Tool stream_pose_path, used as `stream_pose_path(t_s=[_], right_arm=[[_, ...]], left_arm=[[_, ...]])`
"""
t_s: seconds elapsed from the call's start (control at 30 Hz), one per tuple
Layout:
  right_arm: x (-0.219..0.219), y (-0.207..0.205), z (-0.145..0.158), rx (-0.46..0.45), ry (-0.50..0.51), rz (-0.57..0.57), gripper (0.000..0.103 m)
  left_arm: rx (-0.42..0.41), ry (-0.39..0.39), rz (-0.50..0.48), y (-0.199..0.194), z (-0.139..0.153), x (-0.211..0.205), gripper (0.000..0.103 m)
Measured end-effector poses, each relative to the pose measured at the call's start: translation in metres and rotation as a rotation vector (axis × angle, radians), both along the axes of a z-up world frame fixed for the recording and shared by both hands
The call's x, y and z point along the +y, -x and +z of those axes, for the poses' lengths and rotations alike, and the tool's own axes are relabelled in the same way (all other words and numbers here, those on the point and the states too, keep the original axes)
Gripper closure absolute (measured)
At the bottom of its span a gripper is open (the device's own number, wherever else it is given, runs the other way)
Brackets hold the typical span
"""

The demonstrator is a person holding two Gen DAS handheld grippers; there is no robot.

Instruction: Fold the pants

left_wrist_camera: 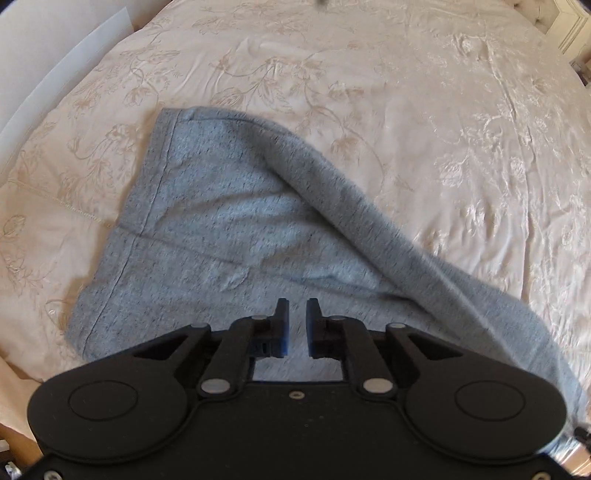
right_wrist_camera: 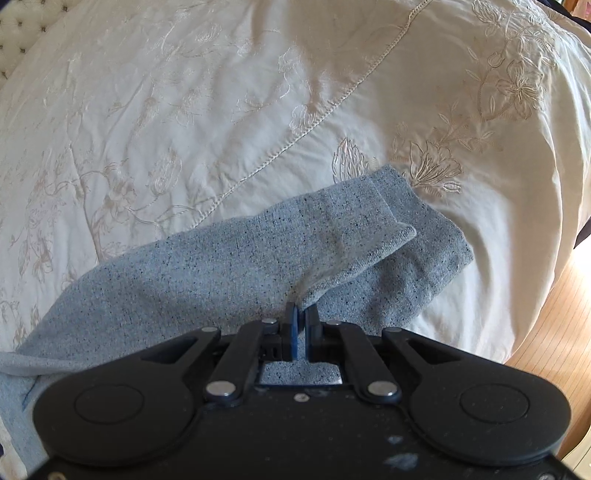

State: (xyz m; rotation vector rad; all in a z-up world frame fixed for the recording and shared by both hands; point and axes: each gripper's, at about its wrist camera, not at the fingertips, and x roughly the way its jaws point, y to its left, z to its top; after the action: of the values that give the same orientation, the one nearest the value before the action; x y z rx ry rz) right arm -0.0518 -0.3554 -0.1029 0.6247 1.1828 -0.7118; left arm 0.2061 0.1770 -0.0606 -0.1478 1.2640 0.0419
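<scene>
Grey speckled pants (left_wrist_camera: 207, 221) lie on a cream embroidered bedspread (left_wrist_camera: 406, 110). In the left wrist view, one part lies flat while a leg (left_wrist_camera: 406, 240) rises in a blurred band toward the lower right. My left gripper (left_wrist_camera: 297, 310) hovers over the flat part with a small gap between its fingers and nothing in it. In the right wrist view, my right gripper (right_wrist_camera: 302, 314) is shut on a fold of the pants (right_wrist_camera: 221, 266) near the leg ends, whose hem (right_wrist_camera: 388, 236) is turned over.
The bedspread (right_wrist_camera: 184, 110) covers nearly all of both views. The bed's edge and a wooden floor (right_wrist_camera: 554, 332) lie at the right of the right wrist view. A tufted headboard (right_wrist_camera: 18, 33) shows at top left there. A white wall panel (left_wrist_camera: 55, 66) shows upper left in the left wrist view.
</scene>
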Motion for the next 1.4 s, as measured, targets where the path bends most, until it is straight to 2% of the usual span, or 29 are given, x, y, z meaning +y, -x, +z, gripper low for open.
stream_pose_path(t_s=[0.1,0.27,0.4,0.53,0.67,0.83,0.9,1.0,1.13,1.23,1.3,1.37,1.4], right_arm=[[-0.005,0.0,-0.004,0.0,-0.02,-0.008,0.099],[-0.009,0.002,-0.004,-0.015,-0.03,-0.011,0.099],[-0.01,0.001,-0.005,-0.016,-0.035,-0.011,0.099],[-0.012,0.001,-0.007,-0.014,-0.044,-0.018,0.099],[-0.014,0.0,-0.008,-0.014,-0.054,-0.019,0.099],[-0.014,-0.004,-0.008,-0.004,-0.054,-0.004,0.099],[-0.014,-0.004,-0.008,-0.004,-0.052,0.0,0.099],[-0.015,-0.007,-0.007,-0.003,-0.049,0.007,0.099],[-0.018,-0.017,0.009,-0.048,-0.012,0.03,0.099],[-0.021,-0.027,0.037,-0.118,0.066,0.076,0.099],[-0.023,-0.03,0.066,-0.195,0.144,0.111,0.099],[-0.023,-0.024,0.096,-0.292,0.216,0.134,0.099],[-0.024,-0.018,0.107,-0.323,0.239,0.147,0.099]], left_arm=[[-0.034,-0.018,-0.007,-0.042,0.002,-0.019,0.063],[-0.036,-0.141,-0.018,-0.114,-0.012,-0.047,0.059],[0.044,-0.242,-0.047,-0.147,-0.041,-0.058,0.057],[0.131,-0.308,-0.02,-0.155,-0.069,-0.052,0.057],[0.192,-0.273,0.034,-0.159,-0.082,-0.043,0.057],[0.218,-0.237,0.054,-0.165,-0.091,-0.041,0.057],[0.21,-0.194,0.048,-0.165,-0.094,-0.038,0.077],[0.159,-0.106,0.13,-0.158,-0.078,-0.023,0.087],[0.011,-0.03,0.141,-0.124,-0.017,-0.013,0.089],[-0.098,0.035,0.148,-0.076,0.037,0.001,0.089],[-0.138,0.095,0.171,-0.038,0.062,0.014,0.089],[-0.152,0.121,0.191,0.009,0.072,0.024,0.089],[-0.145,0.104,0.188,0.03,0.069,0.025,0.089]])
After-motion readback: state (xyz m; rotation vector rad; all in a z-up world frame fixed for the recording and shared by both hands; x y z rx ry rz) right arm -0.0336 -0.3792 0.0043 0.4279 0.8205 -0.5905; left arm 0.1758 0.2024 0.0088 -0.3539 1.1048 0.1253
